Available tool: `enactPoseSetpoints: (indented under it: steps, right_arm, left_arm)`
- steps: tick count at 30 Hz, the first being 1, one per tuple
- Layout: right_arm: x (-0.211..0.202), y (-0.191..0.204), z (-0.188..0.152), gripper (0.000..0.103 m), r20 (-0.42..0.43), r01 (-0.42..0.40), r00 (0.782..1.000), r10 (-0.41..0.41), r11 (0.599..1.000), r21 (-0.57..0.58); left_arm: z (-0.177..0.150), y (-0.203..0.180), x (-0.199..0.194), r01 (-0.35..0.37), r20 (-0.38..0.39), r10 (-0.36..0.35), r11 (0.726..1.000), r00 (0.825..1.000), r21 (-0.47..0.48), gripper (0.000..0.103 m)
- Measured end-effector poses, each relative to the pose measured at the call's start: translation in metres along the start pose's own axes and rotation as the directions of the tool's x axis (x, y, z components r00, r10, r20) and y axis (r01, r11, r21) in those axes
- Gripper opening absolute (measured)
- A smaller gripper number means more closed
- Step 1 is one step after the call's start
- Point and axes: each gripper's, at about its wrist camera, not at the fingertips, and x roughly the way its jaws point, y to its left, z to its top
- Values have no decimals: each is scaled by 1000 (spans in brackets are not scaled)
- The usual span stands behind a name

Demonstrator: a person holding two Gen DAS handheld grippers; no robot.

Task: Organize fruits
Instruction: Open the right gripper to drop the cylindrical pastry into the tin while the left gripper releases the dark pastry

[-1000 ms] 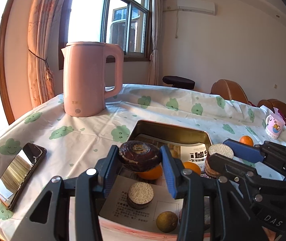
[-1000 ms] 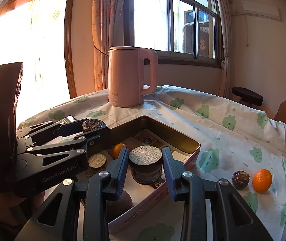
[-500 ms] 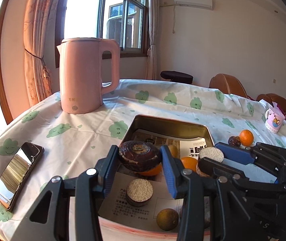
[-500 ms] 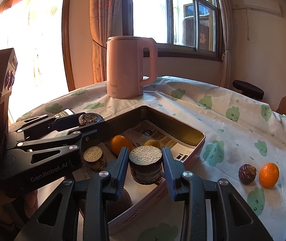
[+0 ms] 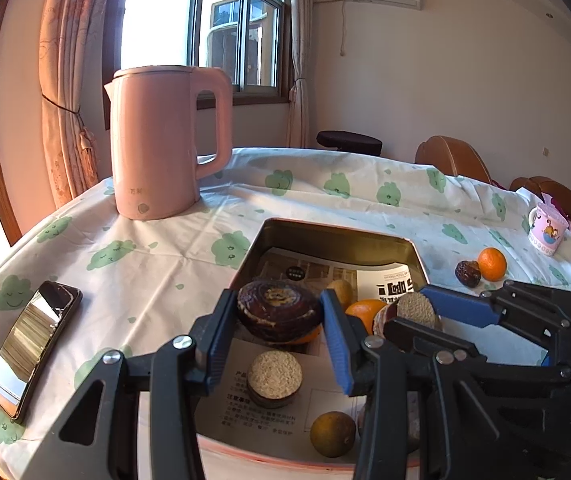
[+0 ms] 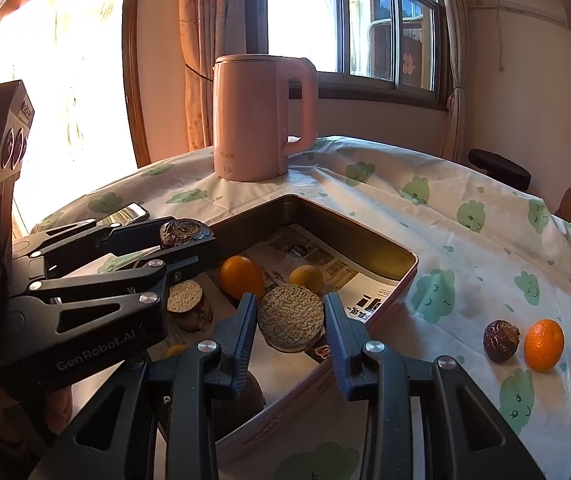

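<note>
Now both grippers hang over the tin [image 5: 339, 236], left gripper [image 5: 275, 322] with jaws clamped on a dark brown fruit [image 5: 279, 310], right gripper [image 6: 290, 320] squeezing a cut, rough-faced fruit piece [image 6: 290, 318], while an orange [image 6: 543, 345] waits on the desk [image 6: 465, 264].

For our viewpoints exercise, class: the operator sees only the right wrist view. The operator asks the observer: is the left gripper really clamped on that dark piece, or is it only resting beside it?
Observer: It is clamped. In the left wrist view, both blue pads of the left gripper press the sides of the dark ringed piece, held above the tin.
Operator: Good. My right gripper grips a pale-faced piece. Is anything past the orange on my right?
Observer: Yes, a pink cartoon mug stands on the tablecloth beyond it.
</note>
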Motion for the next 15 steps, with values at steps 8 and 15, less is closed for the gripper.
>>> enactPoseSetpoints:
  steps: [8, 15]
  right_arm:
    - [7, 2, -1, 48, -39, -10, 999, 10, 1000, -9]
    - [-19, -7, -4, 67, 13, 70, 997, -70, 996, -48]
  left_arm:
    - [0, 0, -2, -21, 8, 21, 1000, 1000, -3, 68]
    - [9, -7, -19, 9, 55, -8, 1000, 998, -10, 77]
